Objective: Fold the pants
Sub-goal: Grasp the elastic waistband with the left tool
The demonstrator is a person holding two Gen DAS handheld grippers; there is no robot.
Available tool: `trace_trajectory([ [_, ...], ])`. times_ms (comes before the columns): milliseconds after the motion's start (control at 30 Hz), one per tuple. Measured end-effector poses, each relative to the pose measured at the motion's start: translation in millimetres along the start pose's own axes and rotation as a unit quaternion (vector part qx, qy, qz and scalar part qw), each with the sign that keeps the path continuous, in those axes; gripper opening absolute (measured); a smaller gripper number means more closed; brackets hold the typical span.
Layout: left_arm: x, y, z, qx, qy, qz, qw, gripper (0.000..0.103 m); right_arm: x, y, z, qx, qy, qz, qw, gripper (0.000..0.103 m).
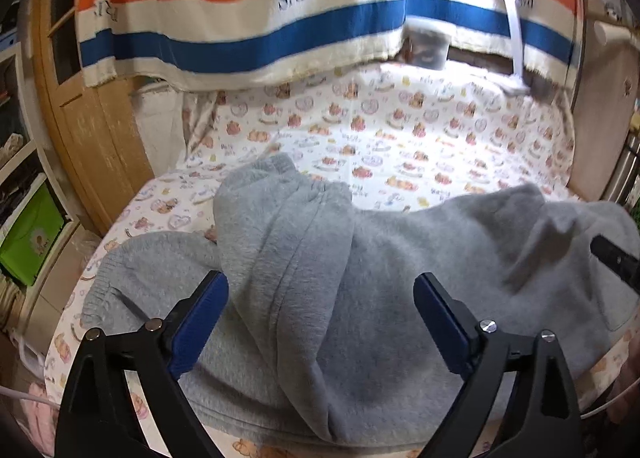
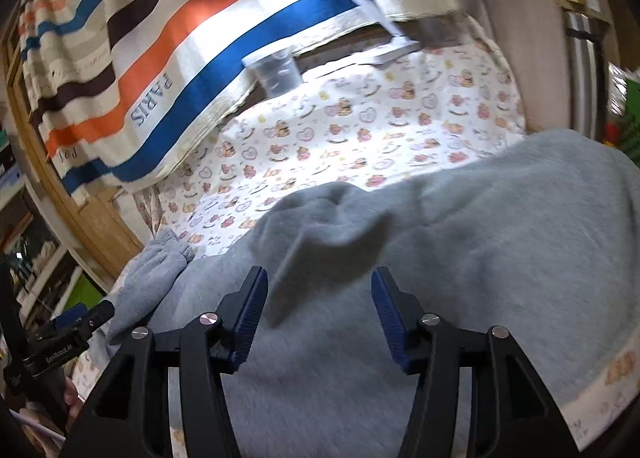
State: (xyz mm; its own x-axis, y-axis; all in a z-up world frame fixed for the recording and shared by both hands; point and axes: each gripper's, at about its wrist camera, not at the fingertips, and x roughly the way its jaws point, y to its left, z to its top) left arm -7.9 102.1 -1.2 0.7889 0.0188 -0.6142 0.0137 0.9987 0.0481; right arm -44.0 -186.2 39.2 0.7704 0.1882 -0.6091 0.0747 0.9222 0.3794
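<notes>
Grey fleece pants (image 1: pixel 320 270) lie rumpled on a table covered with a bear-print cloth (image 1: pixel 400 138). One leg is draped over the rest, with a ribbed cuff (image 1: pixel 112 282) at the left. My left gripper (image 1: pixel 320 294) is open, its blue pads on either side of the draped leg, just above the fabric. My right gripper (image 2: pixel 320 290) is open over the pants (image 2: pixel 440 258), near a raised fold (image 2: pixel 332 214). The right gripper's tip shows at the right edge of the left wrist view (image 1: pixel 612 258). The left gripper shows at the lower left of the right wrist view (image 2: pixel 72 326).
A striped PARIS blanket (image 1: pixel 280 18) hangs behind the table. A clear plastic container (image 1: pixel 428 46) and a white lamp arm (image 1: pixel 512 30) stand at the back edge. A wooden cabinet (image 1: pixel 88 130) and shelves with a green box (image 1: pixel 28 238) are on the left.
</notes>
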Motion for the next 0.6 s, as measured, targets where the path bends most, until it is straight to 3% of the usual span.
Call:
trace_trajectory([
  [100, 15.3, 2.7, -0.7, -0.001, 0.023, -0.001, 0.9997, 0.093, 14.9, 12.3, 2.3, -0.010, 0.008, 0.006, 1.000, 0.074],
  [200, 22.1, 8.0, -1.2, -0.004, 0.026, 0.002, 0.9997, 0.093, 27.0, 23.6, 4.1, -0.029, 0.012, -0.002, 1.000, 0.076],
  [300, 25.4, 16.9, 1.2, -0.007, 0.024, 0.009, 0.9996, 0.093, 38.5, 32.2, 4.8, -0.045, 0.024, 0.000, 0.999, 0.085],
  [467, 30.7, 36.2, 13.7, -0.012, 0.031, -0.006, 0.9994, 0.093, 57.9, 48.4, 0.8, -0.078, 0.043, -0.007, 0.996, 0.085],
  [600, 38.2, 29.9, 21.0, 0.022, 0.042, -0.029, 0.9984, 0.093, 72.8, 56.6, -1.8, -0.092, 0.062, -0.019, 0.994, 0.085],
])
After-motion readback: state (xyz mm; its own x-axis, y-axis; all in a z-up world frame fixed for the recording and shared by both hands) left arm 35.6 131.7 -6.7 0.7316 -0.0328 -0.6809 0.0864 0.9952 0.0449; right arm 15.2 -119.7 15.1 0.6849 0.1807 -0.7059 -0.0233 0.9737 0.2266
